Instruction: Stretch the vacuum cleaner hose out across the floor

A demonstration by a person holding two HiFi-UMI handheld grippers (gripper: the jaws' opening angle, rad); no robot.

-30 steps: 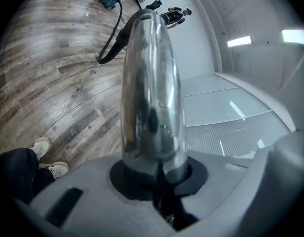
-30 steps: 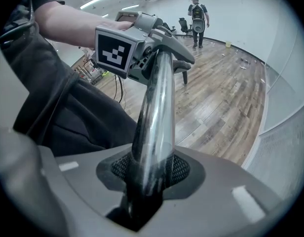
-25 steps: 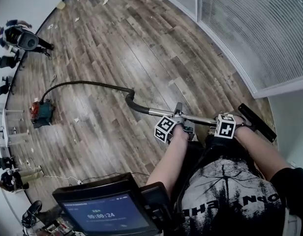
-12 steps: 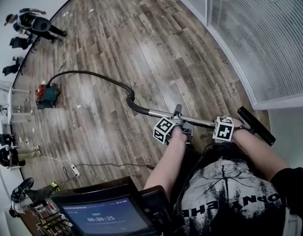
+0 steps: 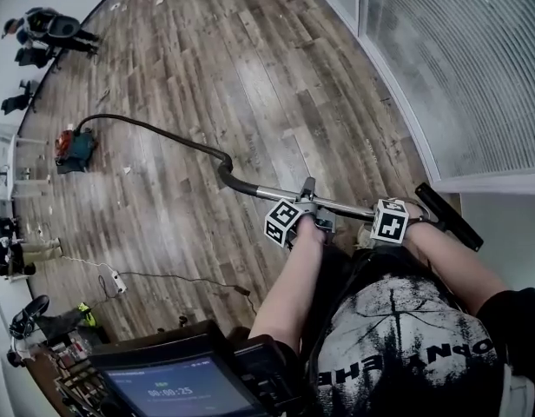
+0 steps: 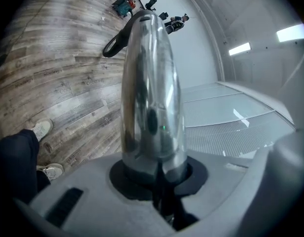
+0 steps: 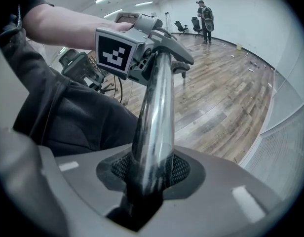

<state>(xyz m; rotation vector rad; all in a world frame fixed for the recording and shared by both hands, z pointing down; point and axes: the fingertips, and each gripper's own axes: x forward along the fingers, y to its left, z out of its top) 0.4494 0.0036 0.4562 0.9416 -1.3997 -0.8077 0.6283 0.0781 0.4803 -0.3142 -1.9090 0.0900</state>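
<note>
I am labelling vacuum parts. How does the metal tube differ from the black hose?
The metal tube is straight and shiny; the black hose is matte and curved. The metal tube is clamped in the left gripper and right gripper; the black hose trails over the floor to the vacuum cleaner. Both are long and thin.

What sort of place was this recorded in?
Likely a large, mostly bare office or studio hall: wide wood-plank floor, office chairs by a white wall, and a long ribbed glass partition.
</note>
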